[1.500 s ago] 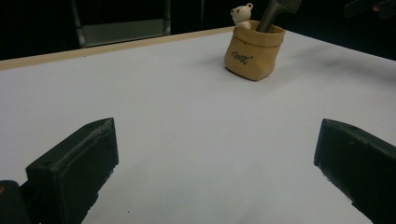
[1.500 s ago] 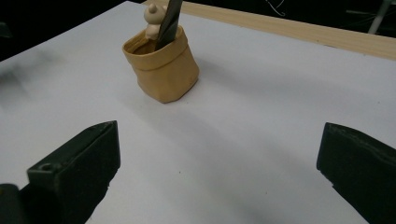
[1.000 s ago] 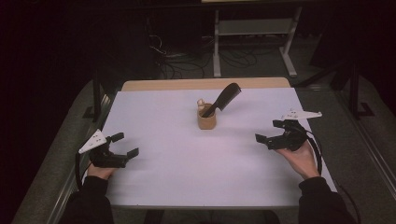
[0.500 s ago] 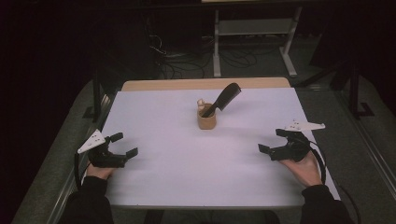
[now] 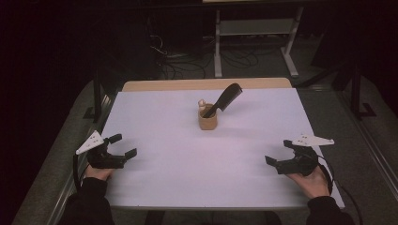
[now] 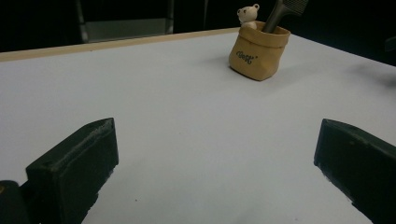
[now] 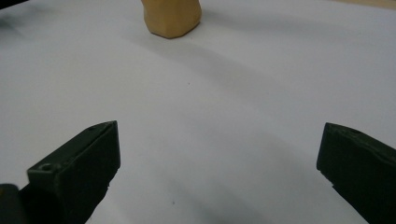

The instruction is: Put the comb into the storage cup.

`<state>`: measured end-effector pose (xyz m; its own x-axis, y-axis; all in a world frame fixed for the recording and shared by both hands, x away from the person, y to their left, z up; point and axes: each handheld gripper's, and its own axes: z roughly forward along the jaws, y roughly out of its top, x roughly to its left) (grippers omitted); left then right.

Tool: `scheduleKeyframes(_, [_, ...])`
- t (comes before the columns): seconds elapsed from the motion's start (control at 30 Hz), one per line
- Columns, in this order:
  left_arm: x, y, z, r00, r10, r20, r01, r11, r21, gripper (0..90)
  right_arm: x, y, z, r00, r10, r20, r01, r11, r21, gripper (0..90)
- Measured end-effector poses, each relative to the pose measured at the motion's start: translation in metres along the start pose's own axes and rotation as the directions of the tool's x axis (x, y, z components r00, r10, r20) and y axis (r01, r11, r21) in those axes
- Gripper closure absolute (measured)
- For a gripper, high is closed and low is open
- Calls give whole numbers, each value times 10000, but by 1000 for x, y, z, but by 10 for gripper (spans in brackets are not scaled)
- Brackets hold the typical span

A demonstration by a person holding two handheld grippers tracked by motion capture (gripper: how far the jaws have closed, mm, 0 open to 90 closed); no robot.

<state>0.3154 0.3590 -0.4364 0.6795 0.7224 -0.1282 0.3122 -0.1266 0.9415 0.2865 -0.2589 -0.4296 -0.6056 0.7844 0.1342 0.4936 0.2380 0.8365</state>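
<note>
The left gripper (image 5: 118,146) rests near the left edge of the table (image 5: 164,187), jaws wide apart, nothing between them. The right gripper (image 5: 278,153) is the same at the right side: jaws apart, empty, low over the white top. Both are well apart from the small tan bag (image 5: 207,119), which stands upright in the middle, toward the far edge. In the bag there is a black comb (image 5: 227,97), handle down and teeth end up, tilted to the right, w/ a little bear figure (image 5: 202,103) just beside it at the bag's rim. The left gripper view shows the bag (image 6: 258,53) w/ some writing on the front. Judgement: the comb looks already placed in the bag, so the work seems finished or nearly; if sth is left, probably only to rest the hands.
</note>
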Motion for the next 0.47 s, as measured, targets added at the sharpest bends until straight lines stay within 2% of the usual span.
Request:
scheduleKeyframes(0.2, [1,0,1,10000,27,35,-27,10000,-20,0,-3,-7,-1,10000,86,-40,-84,9989,453,0])
scheduleKeyframes(0.3, [3,0,1,10000,-81,-4,81,10000,-31,0,-4,-10,-2,9997,231,-88,-226,9985,495,0])
scheduleKeyframes(0.47, [2,0,3,10000,-31,27,31,10000,31,0,-4,-11,-5,9995,308,-117,-302,9984,470,0])
